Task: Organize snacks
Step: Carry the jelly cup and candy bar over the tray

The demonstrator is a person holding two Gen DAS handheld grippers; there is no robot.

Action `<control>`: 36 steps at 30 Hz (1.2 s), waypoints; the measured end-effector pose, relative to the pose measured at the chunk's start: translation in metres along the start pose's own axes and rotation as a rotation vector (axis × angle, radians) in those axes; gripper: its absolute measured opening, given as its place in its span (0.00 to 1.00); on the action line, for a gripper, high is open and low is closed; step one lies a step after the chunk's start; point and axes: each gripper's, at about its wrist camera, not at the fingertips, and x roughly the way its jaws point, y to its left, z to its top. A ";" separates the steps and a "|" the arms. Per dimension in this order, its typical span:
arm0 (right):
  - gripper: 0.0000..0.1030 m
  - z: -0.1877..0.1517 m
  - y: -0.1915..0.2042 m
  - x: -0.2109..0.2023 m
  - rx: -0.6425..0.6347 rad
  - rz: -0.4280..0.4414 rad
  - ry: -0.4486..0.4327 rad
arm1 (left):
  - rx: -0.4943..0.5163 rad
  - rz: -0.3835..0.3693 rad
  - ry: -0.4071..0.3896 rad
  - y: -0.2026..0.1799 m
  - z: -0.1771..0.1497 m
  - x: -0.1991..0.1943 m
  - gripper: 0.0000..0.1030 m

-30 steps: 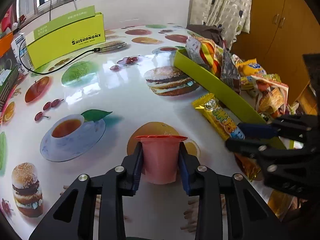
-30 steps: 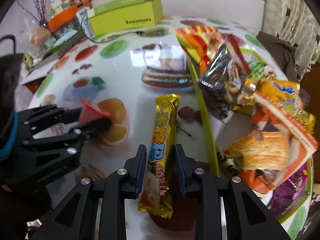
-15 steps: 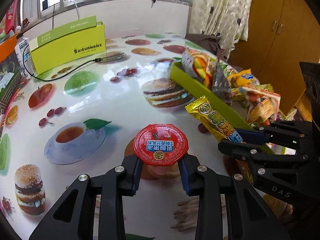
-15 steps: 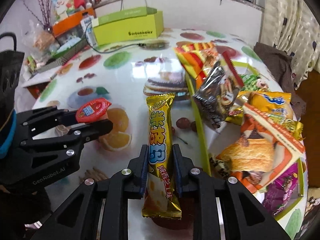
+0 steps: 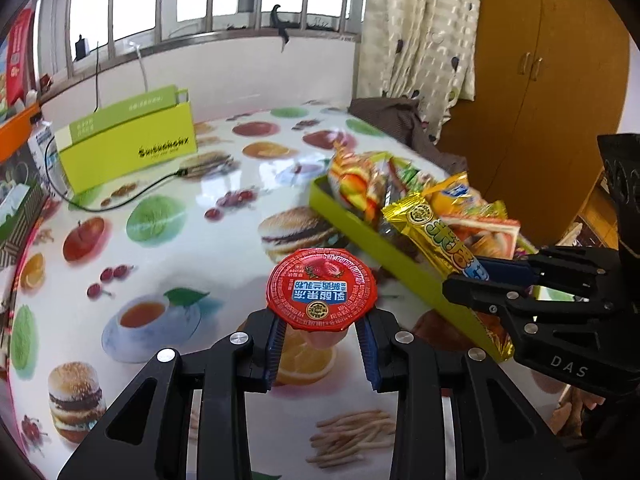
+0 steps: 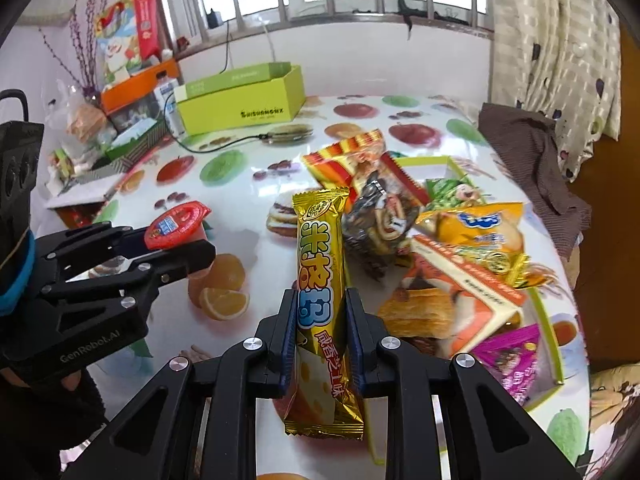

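- The left claw (image 5: 322, 340) is clamped on a small pink jelly cup (image 5: 321, 294), its red foil lid facing up between the blue-padded fingers (image 5: 275, 346).
- The cup hangs in the air above the worktop (image 5: 192, 248), over a printed orange slice, clear of the surface.
- From the right-hand camera the same cup (image 6: 177, 222) shows out to the left, tilted, held off the worktop (image 6: 240, 184).
- The right claw (image 6: 322, 320) is closed tight on a long gold snack bar (image 6: 320, 264), gripping it around the lower middle; the bar stands nearly upright with its crimped top pointing away.
- In the left view that bar (image 5: 436, 234) sticks out slantwise from the right claw (image 5: 486, 274), raised above the near wall of the green tray (image 5: 376, 240).
- The green tray (image 6: 558, 344) sits on the right part of the worktop, heaped with snack bags: a red-and-yellow striped packet (image 6: 344, 160), a dark crinkled one (image 6: 380, 216), an orange bag (image 6: 476, 228), a pastry pack (image 6: 440, 304) and a purple packet (image 6: 512, 356).
- A lime-green box (image 6: 244, 104) stands at the far side near the window, with a black cable (image 6: 224, 144) trailing beside it.
- A brown cloth (image 6: 528, 148) lies at the worktop's far right edge.
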 end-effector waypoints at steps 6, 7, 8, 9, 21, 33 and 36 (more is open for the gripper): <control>0.20 -0.001 -0.016 -0.014 0.035 -0.024 -0.031 | 0.023 -0.024 -0.034 -0.014 0.013 -0.008 0.33; 0.20 -0.001 -0.018 -0.017 0.040 -0.028 -0.035 | 0.028 -0.026 -0.039 -0.017 0.015 -0.008 0.33; 0.20 -0.001 -0.021 -0.020 0.045 -0.034 -0.042 | 0.032 -0.027 -0.042 -0.019 0.017 -0.008 0.33; 0.20 -0.002 -0.024 -0.022 0.050 -0.038 -0.047 | 0.037 -0.035 -0.046 -0.022 0.019 -0.009 0.33; 0.20 -0.005 -0.061 -0.049 0.113 -0.117 -0.097 | 0.080 -0.097 -0.062 -0.054 0.042 -0.002 0.33; 0.20 -0.017 -0.114 -0.048 0.227 -0.147 -0.078 | 0.124 -0.163 -0.040 -0.087 0.063 0.024 0.33; 0.20 -0.019 -0.122 -0.044 0.241 -0.149 -0.067 | 0.127 -0.176 -0.029 -0.094 0.066 0.031 0.33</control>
